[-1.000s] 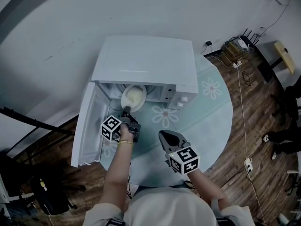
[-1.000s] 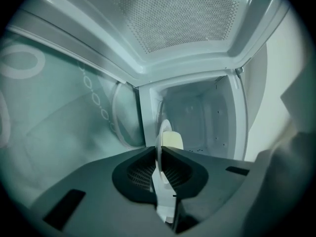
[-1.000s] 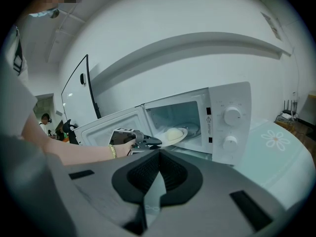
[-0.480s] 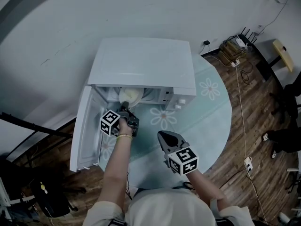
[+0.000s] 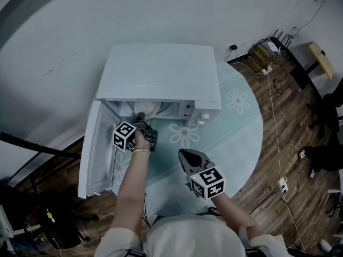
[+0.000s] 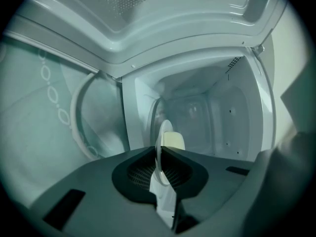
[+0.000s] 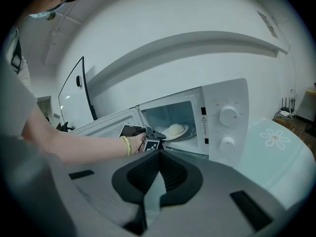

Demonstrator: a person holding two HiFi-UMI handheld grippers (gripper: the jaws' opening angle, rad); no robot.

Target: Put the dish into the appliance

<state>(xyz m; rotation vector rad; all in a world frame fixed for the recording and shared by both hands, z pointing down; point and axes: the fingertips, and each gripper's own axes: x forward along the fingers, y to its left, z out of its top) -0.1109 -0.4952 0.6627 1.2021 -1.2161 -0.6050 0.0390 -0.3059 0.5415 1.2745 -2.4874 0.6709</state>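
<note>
A white wall [image 5: 53, 42] fills the room from 9 to 12 o'clock in the head view. In front of it the microwave's door [image 5: 95, 151] hangs open toward 8 o'clock. The white microwave [image 5: 161, 71] sits at the 11 o'clock edge of a round counter [image 5: 238, 130] covered in pale cloth with daisy prints. The left gripper [image 5: 140, 118] reaches into the open cavity, its jaws pinched on the rim of the pale dish [image 6: 166, 138], which is held inside the chamber. At 6 o'clock from the microwave, the right gripper [image 5: 185, 154] hangs over the cloth with its jaws together and nothing in them. Dark wood floor [image 5: 292, 143] runs from 2 to 5 o'clock, with cables [image 5: 265, 50] bunched at 2 o'clock.

A second ago the dish sat at the cavity mouth, mostly in sight from above. It has since gone deeper and only a sliver shows. The right gripper has kept its place.
</note>
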